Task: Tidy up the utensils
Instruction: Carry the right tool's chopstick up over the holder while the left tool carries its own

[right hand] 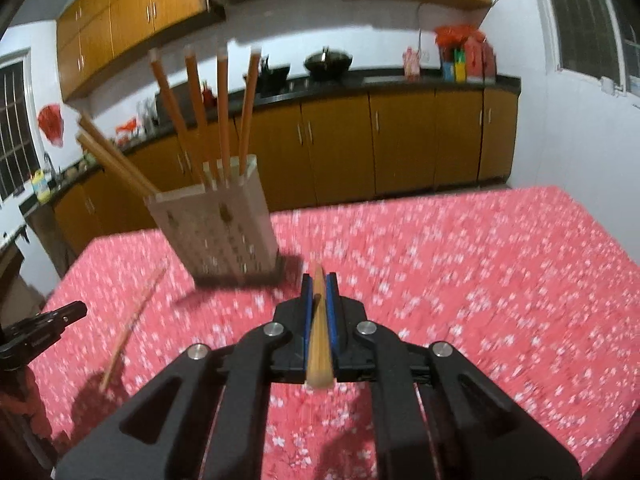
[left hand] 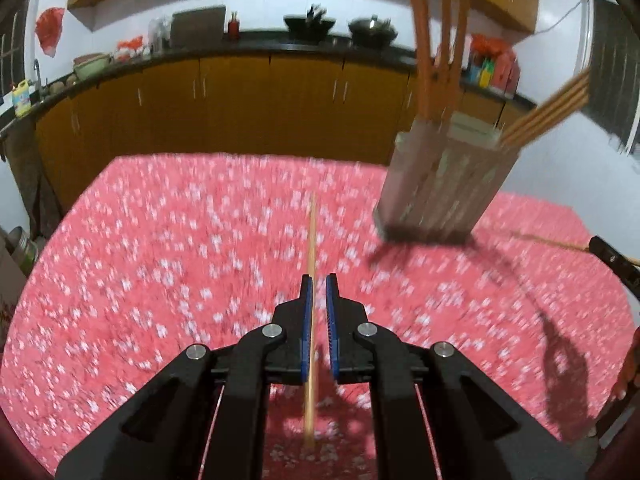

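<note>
Pink floral cloth [left hand: 160, 240] covers the table under both grippers. The left gripper [left hand: 319, 280] has its blue-padded jaws clenched on a thin pale wooden chopstick [left hand: 312, 240], which runs forward past the fingertips and back beneath the black linkage. The right gripper [right hand: 319, 280] grips a thicker tan wooden chopstick [right hand: 319, 344] lengthwise between its blue pads. A pale slotted rectangular utensil holder [right hand: 224, 228] stands on the cloth, ahead and left of the right gripper, with orange-brown chopsticks [right hand: 222, 112] upright in its rear compartment and others leaning out the left side.
</note>
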